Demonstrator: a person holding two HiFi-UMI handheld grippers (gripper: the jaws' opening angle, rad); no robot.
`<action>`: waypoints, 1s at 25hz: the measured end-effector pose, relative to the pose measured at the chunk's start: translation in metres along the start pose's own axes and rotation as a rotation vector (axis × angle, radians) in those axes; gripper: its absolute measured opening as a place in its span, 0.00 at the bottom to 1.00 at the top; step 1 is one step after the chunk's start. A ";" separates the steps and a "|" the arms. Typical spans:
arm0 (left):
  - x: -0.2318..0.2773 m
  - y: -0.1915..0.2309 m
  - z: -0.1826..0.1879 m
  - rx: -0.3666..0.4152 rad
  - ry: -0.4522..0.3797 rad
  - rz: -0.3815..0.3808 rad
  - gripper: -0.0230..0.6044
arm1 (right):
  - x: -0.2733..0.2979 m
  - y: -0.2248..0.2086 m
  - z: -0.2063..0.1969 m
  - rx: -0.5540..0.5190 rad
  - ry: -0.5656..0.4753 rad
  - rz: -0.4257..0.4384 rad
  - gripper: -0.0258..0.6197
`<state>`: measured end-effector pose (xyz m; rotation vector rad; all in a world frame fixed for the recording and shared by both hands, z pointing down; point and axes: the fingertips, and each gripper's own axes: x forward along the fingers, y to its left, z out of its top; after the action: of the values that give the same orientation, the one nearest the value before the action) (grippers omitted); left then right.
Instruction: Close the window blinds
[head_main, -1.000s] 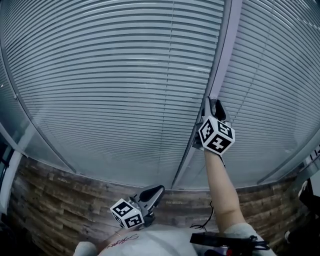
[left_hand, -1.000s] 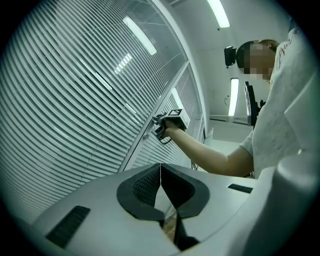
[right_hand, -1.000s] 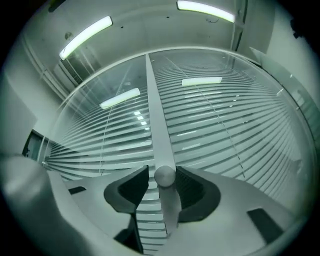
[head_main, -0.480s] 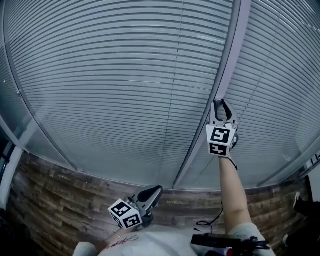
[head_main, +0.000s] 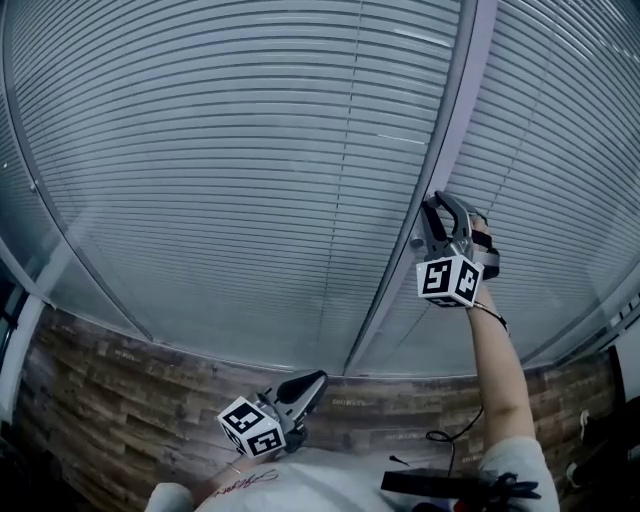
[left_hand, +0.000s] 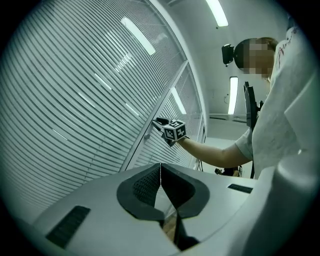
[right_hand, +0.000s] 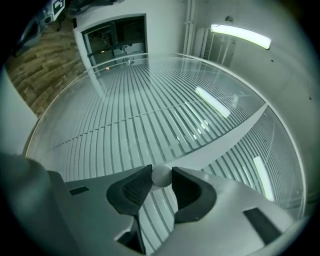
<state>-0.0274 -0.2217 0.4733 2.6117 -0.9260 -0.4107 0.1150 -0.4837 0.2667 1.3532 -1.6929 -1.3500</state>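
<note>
Since the slats of the window blinds (head_main: 250, 150) show thin dark gaps between them across both panes, I judge the closing hardly begun — nothing looks turned flat. Their small round knob (right_hand: 161, 177) sits on the grey upright frame (head_main: 455, 110) between the panes, far up and to the right. The right gripper (head_main: 443, 210) is clamped on it, a pad pressing either side, so the grasp is made and the turning (if this knob does tilt the slats) is what remains. Low and near, by the person's chest, the left gripper (left_hand: 160, 167) hangs idle — jaws together on nothing — before the brick wall (head_main: 120, 400) below the window.
</note>
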 end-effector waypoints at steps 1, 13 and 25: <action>0.000 -0.001 0.000 0.000 0.004 0.000 0.07 | 0.000 0.001 0.000 -0.014 0.003 0.002 0.24; 0.002 -0.003 0.003 0.024 0.020 -0.052 0.07 | -0.028 0.001 -0.003 0.214 0.047 -0.107 0.24; -0.010 0.022 0.014 0.081 0.032 -0.041 0.07 | -0.175 0.147 0.076 0.860 -0.217 0.088 0.08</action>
<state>-0.0523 -0.2341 0.4709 2.7063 -0.8978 -0.3469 0.0525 -0.2971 0.4055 1.5592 -2.6137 -0.7312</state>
